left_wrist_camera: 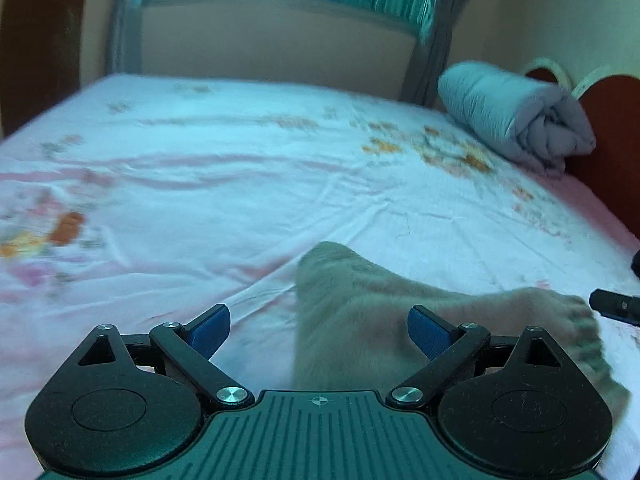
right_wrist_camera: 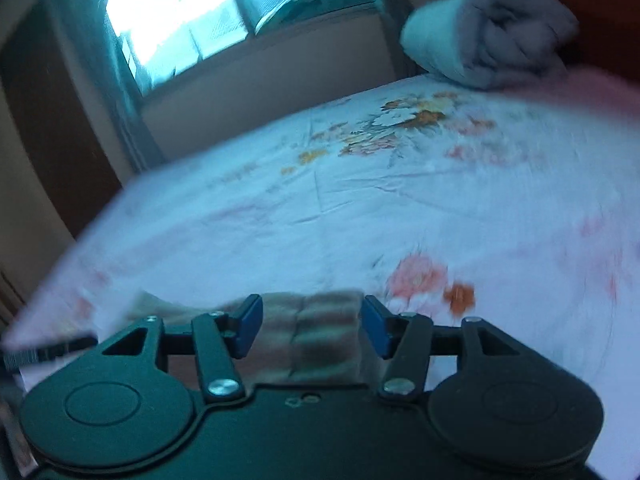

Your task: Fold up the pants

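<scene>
Left wrist view shows the grey-beige pants [left_wrist_camera: 360, 312] bunched on the floral bedsheet [left_wrist_camera: 240, 184], under the left gripper [left_wrist_camera: 319, 332], its jaws spread, pads clear of the cloth. Right gripper [right_wrist_camera: 311, 326] likewise hangs released above the pants; a rolled grey blanket [left_wrist_camera: 516, 114] lies near the headboard

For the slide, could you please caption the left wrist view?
Open left gripper above grey pants on floral bedsheet.

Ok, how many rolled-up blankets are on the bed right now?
1. The rolled grey blanket lies at the far right corner of the bed, by the headboard; the right wrist view shows the same one. Anything behind the cameras is out of sight.
</scene>
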Available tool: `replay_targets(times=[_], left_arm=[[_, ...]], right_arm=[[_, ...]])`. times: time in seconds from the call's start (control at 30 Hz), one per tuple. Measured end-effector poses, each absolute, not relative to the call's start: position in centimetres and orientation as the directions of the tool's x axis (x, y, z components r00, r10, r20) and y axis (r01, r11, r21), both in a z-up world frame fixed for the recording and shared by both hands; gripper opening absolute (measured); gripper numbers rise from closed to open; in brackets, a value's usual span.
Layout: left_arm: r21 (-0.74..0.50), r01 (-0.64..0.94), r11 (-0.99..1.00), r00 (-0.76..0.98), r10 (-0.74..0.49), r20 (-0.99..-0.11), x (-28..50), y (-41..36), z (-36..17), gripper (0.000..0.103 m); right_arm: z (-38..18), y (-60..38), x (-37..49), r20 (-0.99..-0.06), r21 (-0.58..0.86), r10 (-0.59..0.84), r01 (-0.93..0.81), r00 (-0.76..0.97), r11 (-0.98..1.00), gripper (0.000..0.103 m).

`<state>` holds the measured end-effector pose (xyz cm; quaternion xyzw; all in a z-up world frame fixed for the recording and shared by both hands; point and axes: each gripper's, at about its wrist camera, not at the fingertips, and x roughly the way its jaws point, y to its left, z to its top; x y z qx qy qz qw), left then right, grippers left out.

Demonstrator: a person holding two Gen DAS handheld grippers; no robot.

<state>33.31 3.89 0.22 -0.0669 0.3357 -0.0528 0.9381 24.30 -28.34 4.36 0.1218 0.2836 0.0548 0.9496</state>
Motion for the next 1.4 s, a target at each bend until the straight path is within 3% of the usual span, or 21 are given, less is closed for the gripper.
replay_targets(times=[0.07, 0.13, 0.2, 0.37, 0.47, 0.53, 0.6, 0.77, 0.97, 1.17, 1.27, 1.4], left_arm=[[-0.126, 0.033, 0.992, 0.728, -0.11, -0.676, 35.5, 3.3, -1.5, 0.095], [-0.177, 0.002, 0.984, 0.688, -0.13, -0.714, 36.7, 3.7, -3.6, 0.098], [-0.26, 0.002, 0.966, 0.705, -0.186, -0.685, 36.3, 4.9, -3.6, 0.098], [-0.265, 0.006, 0.964, 0.767, -0.174, -0.618, 37.4, 6.1, -1.9, 0.098], [-0.234, -0.027, 0.972, 0.735, -0.139, -0.664, 40.4, 6.5, -3.5, 0.098], [-0.292, -0.056, 0.955, 0.706, -0.169, -0.688, 41.5, 7.7, -5.3, 0.103], [-0.3, -0.042, 0.953, 0.714, -0.182, -0.676, 41.1, 7.9, -5.2, 0.103], [-0.339, -0.033, 0.94, 0.776, -0.19, -0.601, 36.4, 10.5, -2.3, 0.103], [-0.363, -0.022, 0.932, 0.751, -0.224, -0.621, 29.4, 12.2, -2.1, 0.103], [-0.59, 0.05, 0.806, 0.683, -0.458, -0.569, 26.4, 12.0, -3.8, 0.103], [-0.64, 0.041, 0.767, 0.652, -0.506, -0.565, 26.9, 11.5, -4.6, 0.103], [-0.613, 0.025, 0.789, 0.624, -0.491, -0.607, 27.9, 10.4, -5.1, 0.103]], right_arm=[[3.4, -27.2, 26.1, -0.593, 0.131, 0.121, -0.053, 0.796, 0.99, 0.051], [1.6, -26.9, 27.4, -0.663, 0.05, 0.082, -0.066, 0.744, 0.997, 0.052], [1.0, -27.7, 27.3, -0.662, 0.079, 0.116, -0.085, 0.74, 0.993, 0.054], [3.8, -28.3, 26.6, -0.551, 0.114, 0.145, -0.098, 0.822, 0.989, 0.054], [3.7, -26.3, 28.7, -0.587, 0.049, 0.153, -0.154, 0.795, 0.987, 0.054], [1.8, -25.3, 30.4, -0.678, -0.04, 0.073, -0.137, 0.731, 0.99, 0.054], [0.8, -26.4, 30.8, -0.691, 0.033, 0.114, -0.127, 0.714, 0.991, 0.054], [3.2, -31.6, 26.7, -0.571, 0.293, 0.219, -0.053, 0.791, 0.955, 0.055], [2.3, -36.3, 20.9, -0.523, 0.514, 0.308, 0.006, 0.795, 0.858, 0.057], [-1.4, -39.2, 19.0, -0.46, 0.785, 0.527, 0.05, 0.715, 0.617, 0.062], [-2.8, -39.4, 18.9, -0.447, 0.835, 0.563, 0.098, 0.695, 0.541, 0.066], [-4.8, -39.5, 19.7, -0.437, 0.868, 0.596, 0.143, 0.673, 0.476, 0.067]])
